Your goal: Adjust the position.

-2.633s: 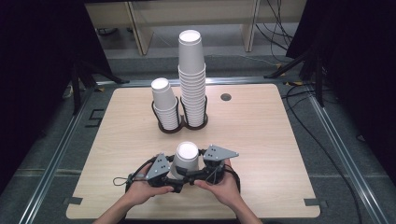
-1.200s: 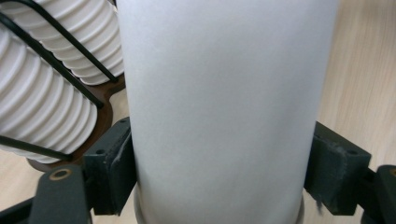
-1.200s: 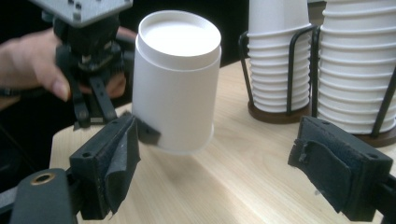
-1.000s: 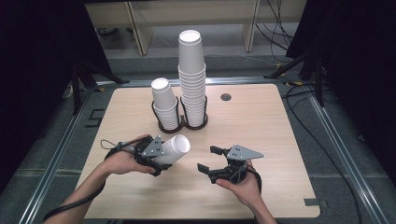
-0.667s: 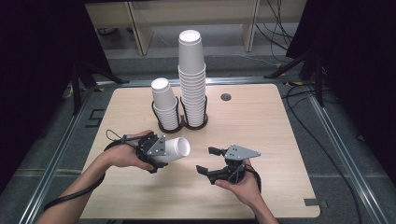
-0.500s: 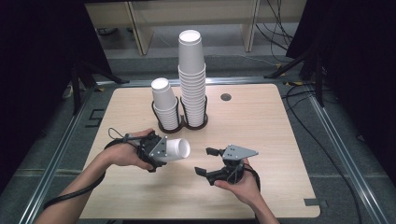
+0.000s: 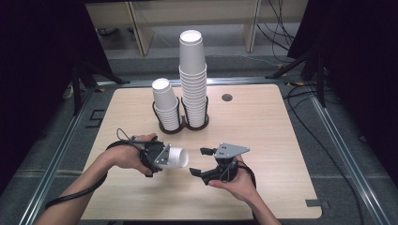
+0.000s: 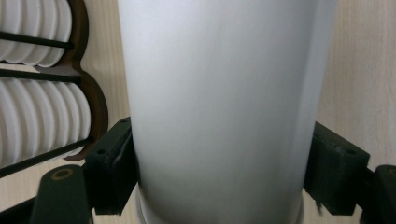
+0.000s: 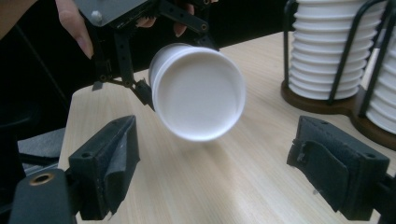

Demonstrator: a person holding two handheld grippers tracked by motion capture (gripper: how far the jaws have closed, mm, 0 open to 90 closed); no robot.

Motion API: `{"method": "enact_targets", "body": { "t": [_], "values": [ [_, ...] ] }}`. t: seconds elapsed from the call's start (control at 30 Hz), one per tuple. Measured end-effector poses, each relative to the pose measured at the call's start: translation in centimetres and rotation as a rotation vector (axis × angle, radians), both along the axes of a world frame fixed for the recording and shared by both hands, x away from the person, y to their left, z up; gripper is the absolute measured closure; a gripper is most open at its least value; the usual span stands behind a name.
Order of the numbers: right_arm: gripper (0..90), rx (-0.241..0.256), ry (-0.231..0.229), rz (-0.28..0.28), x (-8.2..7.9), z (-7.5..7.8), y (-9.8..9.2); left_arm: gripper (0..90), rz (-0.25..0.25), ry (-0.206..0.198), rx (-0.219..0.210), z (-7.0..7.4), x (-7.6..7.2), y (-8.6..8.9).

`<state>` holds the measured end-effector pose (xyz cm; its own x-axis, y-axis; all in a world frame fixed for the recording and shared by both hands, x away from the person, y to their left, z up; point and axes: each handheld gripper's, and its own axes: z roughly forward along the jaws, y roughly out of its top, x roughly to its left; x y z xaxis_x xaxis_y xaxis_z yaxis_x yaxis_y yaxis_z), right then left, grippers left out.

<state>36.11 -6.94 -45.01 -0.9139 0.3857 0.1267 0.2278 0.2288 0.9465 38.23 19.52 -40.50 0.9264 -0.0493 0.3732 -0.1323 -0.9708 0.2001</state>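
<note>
A single white paper cup (image 7: 176, 157) lies on its side above the table's front, with my left gripper (image 7: 157, 157) shut on it near its rim. In the left gripper view the cup (image 8: 219, 102) stands between both black jaws. Its closed base (image 9: 198, 98) points at my right gripper (image 9: 222, 163), whose jaws stand wide apart with nothing between them. Seen from the high view, the right gripper (image 7: 201, 161) is just right of the cup and apart from it.
Two stacks of upturned white cups stand in a dark double holder (image 7: 185, 125) at mid-table: a short stack (image 7: 165, 105) and a tall stack (image 7: 193, 77). A small dark hole (image 7: 227, 97) lies at the back right. Bare wood (image 7: 263, 140) spreads around the hands.
Both grippers met at the cup 2.6 s ago; the left then carried it off leftward. Over the last second the cup dropped slightly frontward and the right gripper edged left, narrowing the gap.
</note>
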Motion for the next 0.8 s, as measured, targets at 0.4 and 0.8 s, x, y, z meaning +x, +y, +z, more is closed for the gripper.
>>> {"method": "enact_targets", "body": {
  "t": [0.4,0.8],
  "values": [
    [15.1,-0.025,0.003,0.029,0.6,-0.2,1.8,21.0,-0.025,-0.007,0.043,-0.1,0.0,-0.7],
    [15.0,-0.053,0.026,0.059,0.9,-0.4,2.8,21.0,-0.053,0.001,0.056,-0.3,-0.2,-1.2]
  ]
}}
